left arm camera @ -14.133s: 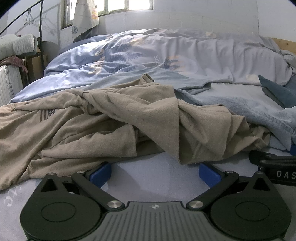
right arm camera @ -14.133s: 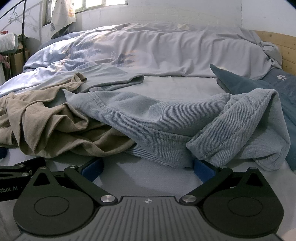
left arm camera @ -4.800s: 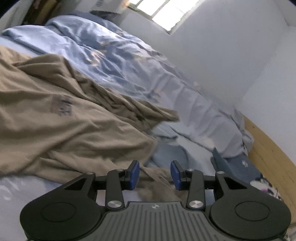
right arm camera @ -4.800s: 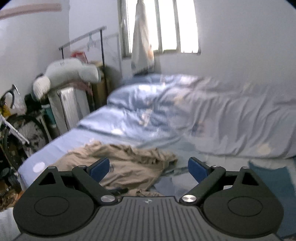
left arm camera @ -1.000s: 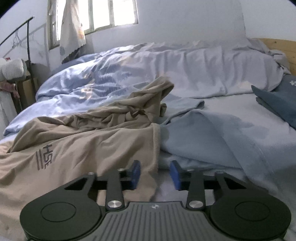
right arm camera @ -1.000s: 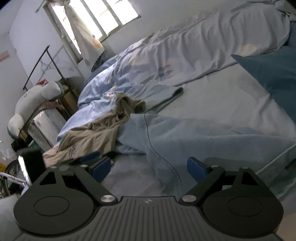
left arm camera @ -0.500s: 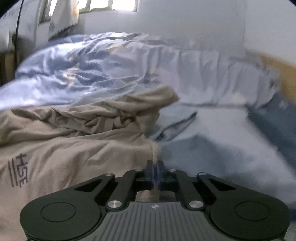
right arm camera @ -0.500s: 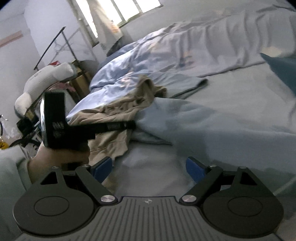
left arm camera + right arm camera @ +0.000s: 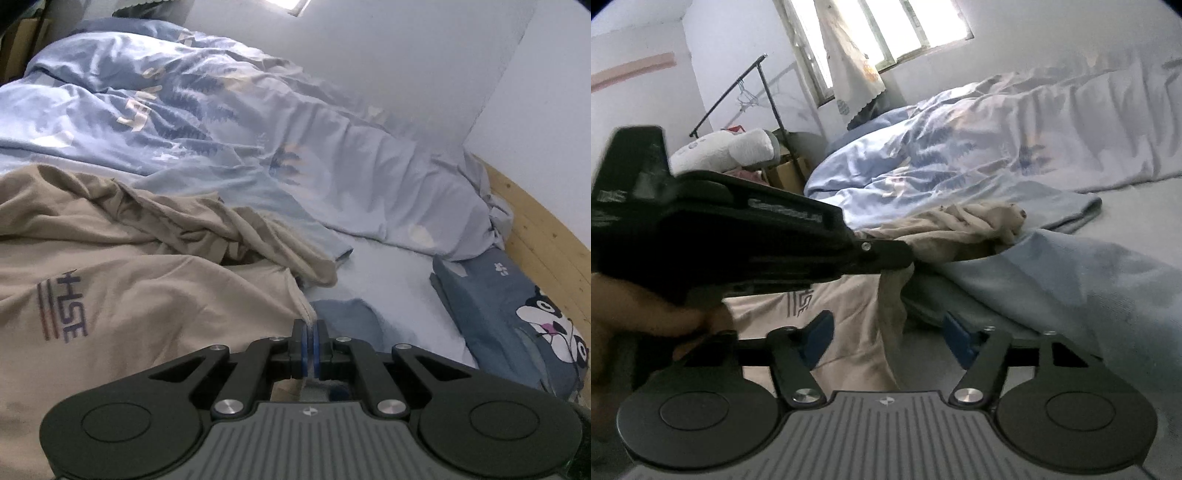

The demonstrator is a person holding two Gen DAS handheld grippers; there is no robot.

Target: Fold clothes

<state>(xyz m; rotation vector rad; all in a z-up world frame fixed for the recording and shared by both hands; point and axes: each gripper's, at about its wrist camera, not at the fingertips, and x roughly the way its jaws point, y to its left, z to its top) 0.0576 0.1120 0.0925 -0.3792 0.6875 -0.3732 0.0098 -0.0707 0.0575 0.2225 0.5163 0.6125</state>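
The left gripper [image 9: 309,336], low in the frame, is clamped on the beige shirt's [image 9: 155,295] edge, while the right gripper [image 9: 886,334] has just been closing around a hanging fold of it, not yet pressing.

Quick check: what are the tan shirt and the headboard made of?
Tan shirt, pinched in the left gripper: looks like soft matte knit, probably cotton jersey; it drapes in loose folds. Headboard: pale unpainted wood, showing knots and plank seams.

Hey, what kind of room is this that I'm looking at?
Most likely a bedroom in a home: a rumpled light blue patterned duvet lies on a bed with a wooden frame, and a black metal clothes rail with hangers stands near the window.
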